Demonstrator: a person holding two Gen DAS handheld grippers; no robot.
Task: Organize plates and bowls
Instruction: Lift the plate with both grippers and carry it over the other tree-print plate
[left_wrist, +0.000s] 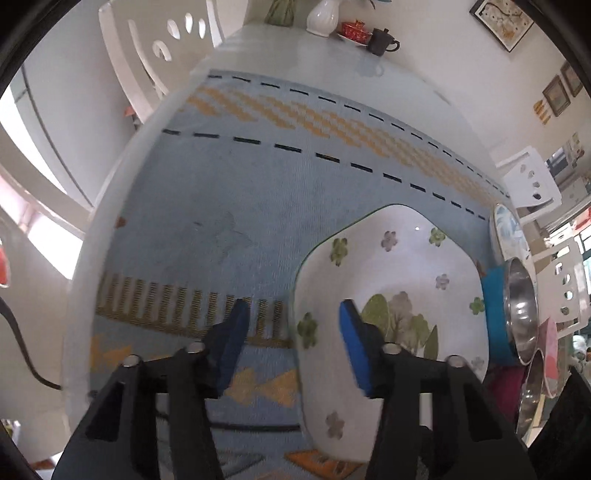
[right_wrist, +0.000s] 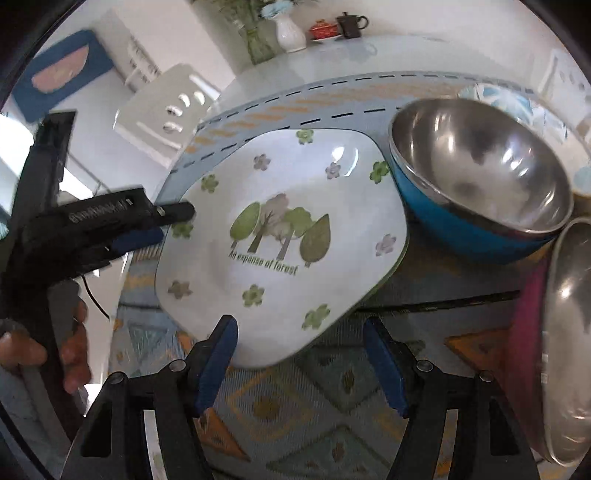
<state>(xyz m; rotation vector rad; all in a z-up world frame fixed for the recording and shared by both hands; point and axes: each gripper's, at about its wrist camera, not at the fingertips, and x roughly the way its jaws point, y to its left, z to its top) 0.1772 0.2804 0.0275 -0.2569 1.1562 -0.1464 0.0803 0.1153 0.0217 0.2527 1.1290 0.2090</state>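
Observation:
A square white plate (right_wrist: 280, 236) with a tree print and small flowers lies on the blue patterned mat (right_wrist: 332, 406). In the left wrist view, my left gripper (left_wrist: 294, 306) straddles the left rim of the plate (left_wrist: 388, 280). One pad is over the plate and the other is outside it, with mat showing in the gap. The right wrist view shows the left gripper (right_wrist: 177, 223) at that same edge. My right gripper (right_wrist: 299, 325) stands open around the plate's near corner without touching it. A blue bowl with a steel inside (right_wrist: 480, 166) sits against the plate's far right side.
A second steel bowl with a magenta outside (right_wrist: 569, 332) stands at the right edge. A blue-and-white plate (right_wrist: 498, 98) lies behind the blue bowl. At the table's far end are a white vase (right_wrist: 290, 31), a red cup (right_wrist: 325, 28) and a dark mug (right_wrist: 351, 24). White chairs (left_wrist: 155, 62) flank the table.

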